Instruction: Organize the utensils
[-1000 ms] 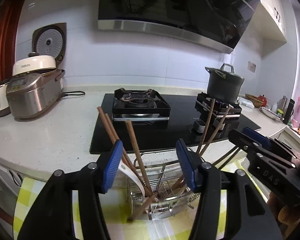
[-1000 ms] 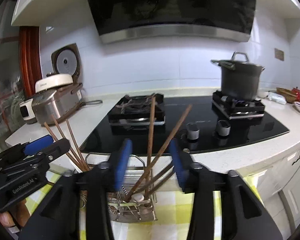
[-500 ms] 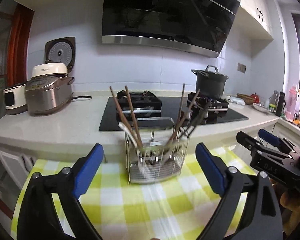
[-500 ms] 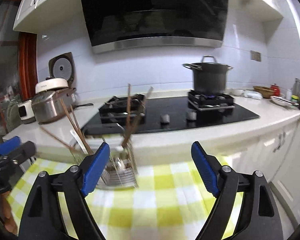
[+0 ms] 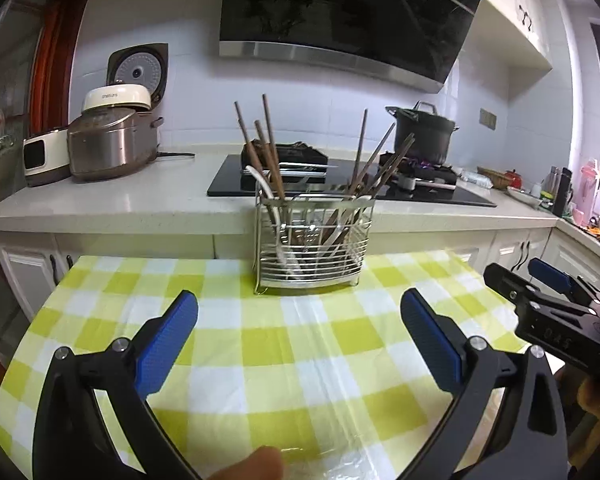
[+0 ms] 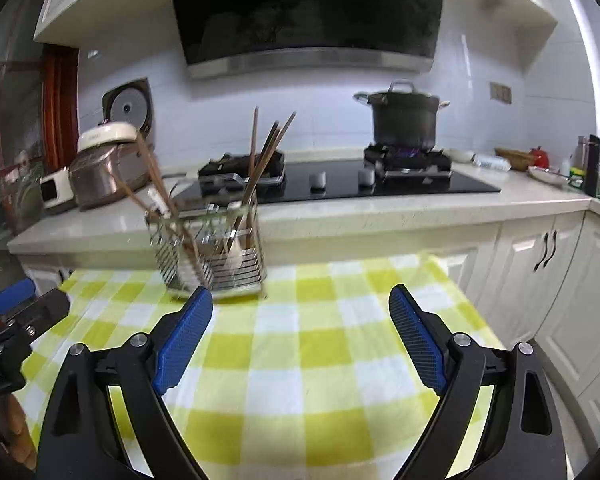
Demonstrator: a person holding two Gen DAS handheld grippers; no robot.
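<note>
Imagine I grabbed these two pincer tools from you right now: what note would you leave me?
Left gripper: jaws opening, nothing between them.
Right gripper: jaws opening, nothing between them.
Wire utensil holder stands upright on the checked tablecloth, ahead of both grippers and apart from them.
Chopsticks and a white spoon stand inside it in two groups, left and right.
Done: everything visible is in the holder.
Left: no loose utensils in view; check the table anyway.

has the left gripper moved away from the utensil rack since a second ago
Yes. The left gripper has backed away toward the viewer: earlier its fingers flanked the wire utensil rack; now checked tablecloth separates them, and its jaws are opening with nothing between.
</note>
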